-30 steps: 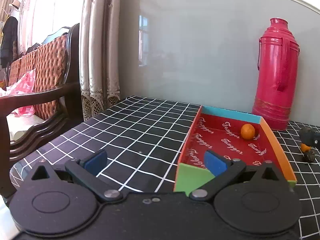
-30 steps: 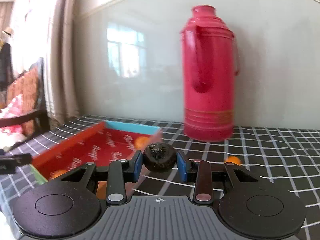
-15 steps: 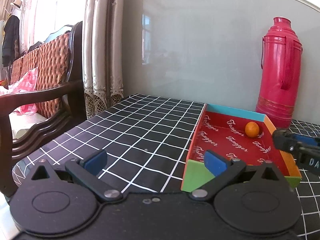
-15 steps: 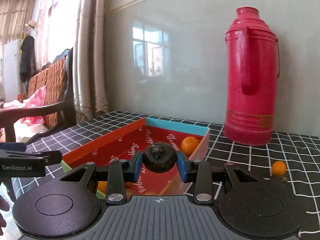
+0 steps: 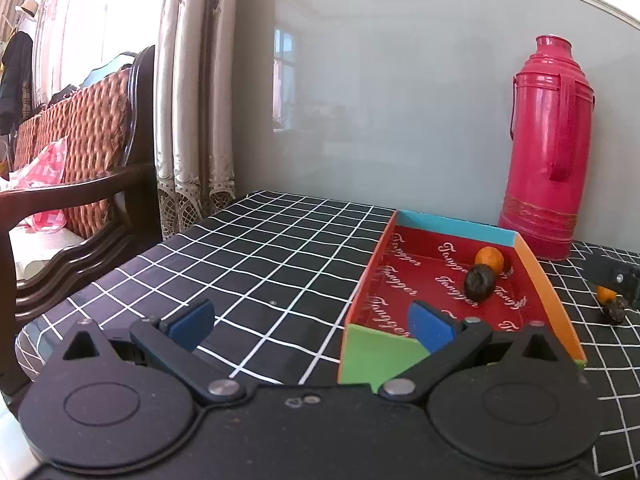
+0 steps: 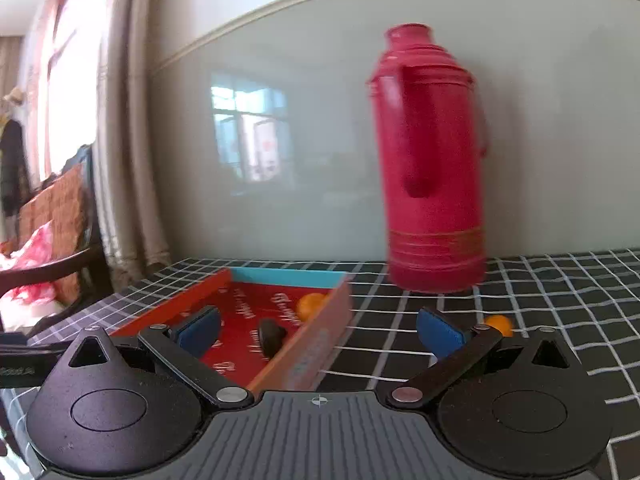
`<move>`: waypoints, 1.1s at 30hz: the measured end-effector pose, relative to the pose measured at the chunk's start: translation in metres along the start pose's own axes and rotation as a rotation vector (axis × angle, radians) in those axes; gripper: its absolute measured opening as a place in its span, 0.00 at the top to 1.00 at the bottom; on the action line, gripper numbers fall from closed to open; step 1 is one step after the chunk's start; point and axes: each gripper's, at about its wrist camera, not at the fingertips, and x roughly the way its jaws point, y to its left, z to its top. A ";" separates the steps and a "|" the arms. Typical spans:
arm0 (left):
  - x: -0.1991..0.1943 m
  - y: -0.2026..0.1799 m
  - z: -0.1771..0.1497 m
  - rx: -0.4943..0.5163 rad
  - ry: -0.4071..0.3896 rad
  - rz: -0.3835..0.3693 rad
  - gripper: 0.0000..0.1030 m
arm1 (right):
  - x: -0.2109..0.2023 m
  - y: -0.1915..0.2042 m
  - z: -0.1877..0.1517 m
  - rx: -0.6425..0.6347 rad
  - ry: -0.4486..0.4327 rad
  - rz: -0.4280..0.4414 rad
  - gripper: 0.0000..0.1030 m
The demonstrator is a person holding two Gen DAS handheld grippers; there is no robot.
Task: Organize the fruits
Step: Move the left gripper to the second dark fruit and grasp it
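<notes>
Hovering wide open and empty, the right gripper (image 6: 320, 330) is leaving a dark wrinkled fruit (image 6: 271, 335) in the red cardboard tray (image 6: 304, 354); next, probably the small orange fruit (image 6: 498, 324) on the checked tablecloth (image 6: 560, 304).

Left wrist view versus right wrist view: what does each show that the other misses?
Only the left wrist view shows a small dark fruit on the tablecloth right of the tray, touching an orange one, plus the tray's green near wall. Only the right wrist view shows the right tongs wide open, empty. Both share the tray, the orange fruit and dark fruit inside it, the red flask and the checked tablecloth.
</notes>
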 end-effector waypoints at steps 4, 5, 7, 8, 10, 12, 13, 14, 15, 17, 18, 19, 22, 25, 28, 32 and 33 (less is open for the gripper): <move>-0.002 -0.010 0.001 0.011 -0.006 -0.014 0.06 | -0.006 -0.012 0.000 -0.010 0.012 -0.048 0.00; -0.003 -0.013 0.001 0.013 -0.009 -0.020 0.06 | -0.007 -0.015 0.000 -0.013 0.014 -0.056 0.00; -0.004 -0.021 0.002 0.023 -0.012 -0.036 0.06 | -0.012 -0.023 0.001 -0.012 0.012 -0.081 0.00; -0.005 -0.026 0.002 0.032 -0.014 -0.041 0.06 | -0.015 -0.028 0.002 -0.008 0.011 -0.089 0.00; -0.007 -0.037 0.002 0.046 -0.021 -0.058 0.06 | -0.023 -0.037 0.003 -0.002 0.004 -0.114 0.00; -0.007 -0.049 0.003 0.053 -0.021 -0.086 0.06 | -0.029 -0.047 0.005 -0.005 -0.003 -0.139 0.00; -0.008 -0.055 0.003 0.057 -0.020 -0.096 0.06 | -0.032 -0.052 0.006 -0.005 -0.003 -0.150 0.00; -0.008 -0.062 0.003 0.064 -0.021 -0.105 0.06 | -0.036 -0.058 0.006 -0.005 -0.002 -0.166 0.00; -0.009 -0.070 0.003 0.073 -0.024 -0.117 0.06 | -0.039 -0.063 0.006 -0.007 0.000 -0.177 0.00; -0.010 -0.084 0.003 0.083 -0.027 -0.146 0.06 | -0.045 -0.073 0.007 -0.006 0.007 -0.202 0.00; -0.010 -0.092 0.003 0.086 -0.029 -0.164 0.06 | -0.048 -0.079 0.008 -0.005 0.007 -0.215 0.00; -0.011 -0.099 0.003 0.090 -0.032 -0.176 0.06 | -0.052 -0.085 0.008 -0.003 0.008 -0.229 0.00; -0.010 -0.121 0.001 0.114 -0.032 -0.212 0.06 | -0.060 -0.104 0.009 0.005 0.011 -0.271 0.00; -0.010 -0.143 0.000 0.138 -0.041 -0.246 0.06 | -0.067 -0.123 0.010 0.030 0.013 -0.307 0.00; -0.008 -0.164 -0.002 0.165 -0.040 -0.281 0.06 | -0.074 -0.139 0.010 0.045 0.006 -0.344 0.00; -0.002 -0.189 -0.005 0.183 -0.022 -0.319 0.06 | -0.082 -0.162 0.010 0.070 0.006 -0.396 0.00; 0.000 -0.195 -0.006 0.187 -0.019 -0.328 0.06 | -0.083 -0.167 0.010 0.073 0.008 -0.409 0.00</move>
